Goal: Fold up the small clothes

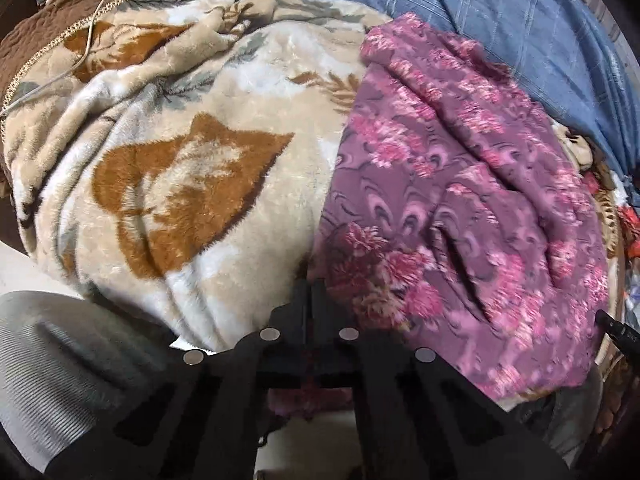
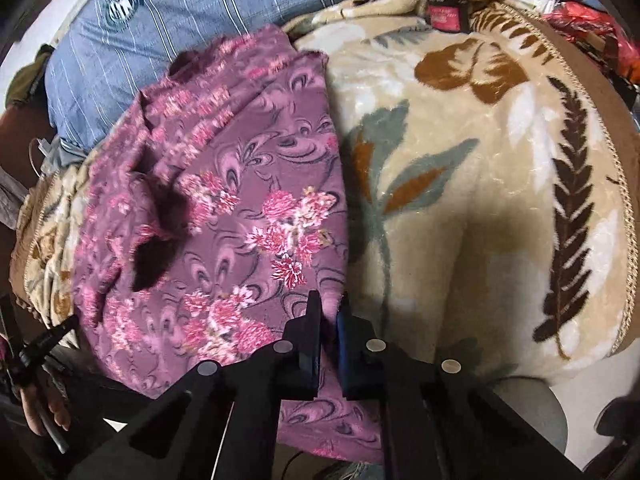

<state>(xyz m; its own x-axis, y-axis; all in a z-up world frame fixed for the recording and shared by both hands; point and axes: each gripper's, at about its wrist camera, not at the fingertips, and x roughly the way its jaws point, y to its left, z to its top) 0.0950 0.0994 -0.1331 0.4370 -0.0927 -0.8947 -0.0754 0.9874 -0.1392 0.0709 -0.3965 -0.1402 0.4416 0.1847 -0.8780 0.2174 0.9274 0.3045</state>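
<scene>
Two grippers, left gripper and right gripper, each pinch the purple floral garment's near hem on the beige blanket; you're likely mid-fold, next carry hem toward blue cloth.

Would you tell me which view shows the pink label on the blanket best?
The right wrist view: the pink label sits at the far edge of the cream blanket. The left wrist view shows the blanket but no label.
</scene>
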